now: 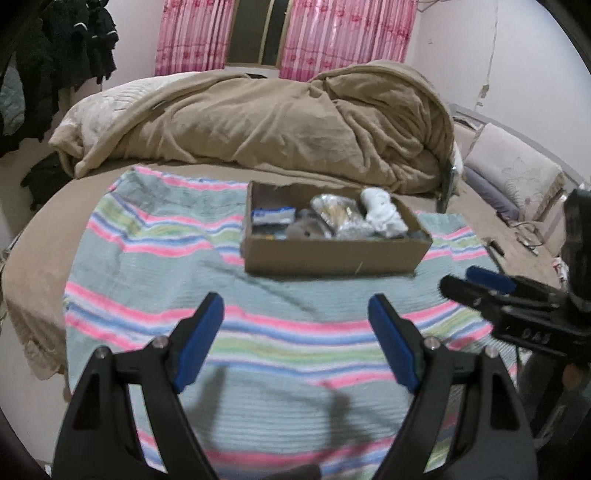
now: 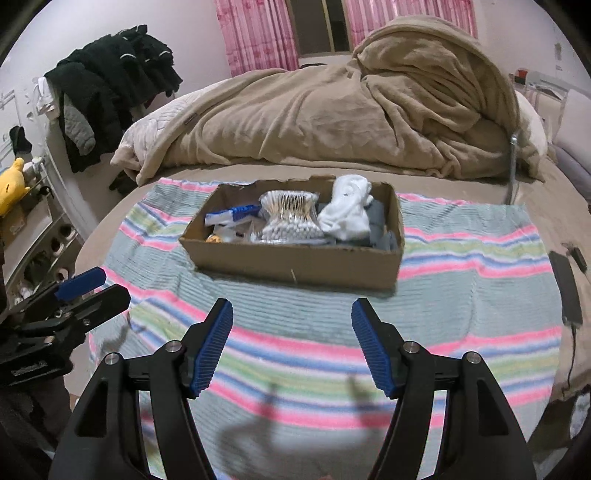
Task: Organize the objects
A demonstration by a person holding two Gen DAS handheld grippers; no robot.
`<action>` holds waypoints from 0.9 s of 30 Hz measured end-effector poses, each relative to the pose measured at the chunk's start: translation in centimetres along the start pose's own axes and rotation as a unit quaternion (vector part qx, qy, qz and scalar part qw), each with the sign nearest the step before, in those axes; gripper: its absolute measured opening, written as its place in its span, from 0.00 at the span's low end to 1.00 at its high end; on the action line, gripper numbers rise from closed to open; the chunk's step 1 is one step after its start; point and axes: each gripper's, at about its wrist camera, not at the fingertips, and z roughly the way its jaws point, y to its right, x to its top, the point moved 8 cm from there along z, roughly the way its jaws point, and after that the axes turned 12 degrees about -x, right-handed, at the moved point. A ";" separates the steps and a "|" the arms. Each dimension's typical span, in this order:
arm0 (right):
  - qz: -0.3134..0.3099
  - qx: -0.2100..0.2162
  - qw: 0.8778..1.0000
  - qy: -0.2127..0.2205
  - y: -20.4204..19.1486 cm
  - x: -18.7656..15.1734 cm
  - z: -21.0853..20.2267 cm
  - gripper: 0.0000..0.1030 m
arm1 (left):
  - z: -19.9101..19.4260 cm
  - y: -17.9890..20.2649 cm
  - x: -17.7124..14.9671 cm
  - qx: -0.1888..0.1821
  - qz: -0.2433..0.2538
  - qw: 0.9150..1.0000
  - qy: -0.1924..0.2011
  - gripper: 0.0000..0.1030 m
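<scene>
Both the left gripper (image 1: 295,314) and the right gripper (image 2: 291,321) hang with jaws apart and empty over the striped towel (image 2: 461,258). The box (image 2: 295,262) sits on the towel, already holding the objects, probably so they stay together.

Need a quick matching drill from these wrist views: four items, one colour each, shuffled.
Items:
1. corrugated cardboard box
2. bundled socks in the box
3. hanging window curtains
4. plush toy on the side shelf

Colours:
A. pink
B. yellow
C. brown
D. white

Pairs: 1-C, 2-D, 3-A, 4-B
</scene>
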 end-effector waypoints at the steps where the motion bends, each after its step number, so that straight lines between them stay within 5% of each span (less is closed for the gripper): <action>1: 0.000 -0.010 1.000 0.001 0.2 -0.4 -0.2 0.68 | 0.0 0.0 -0.6 0.000 -0.003 1.000 -0.004 0.80; 8: -0.005 -0.021 1.000 -0.005 0.2 -1.7 -0.1 0.68 | 0.6 -0.8 -3.3 0.014 -0.023 0.999 -0.032 0.80; 27: 0.004 -0.022 1.000 -0.009 0.9 -2.3 0.4 0.68 | 0.9 -1.1 -3.0 0.027 -0.021 0.999 -0.028 0.80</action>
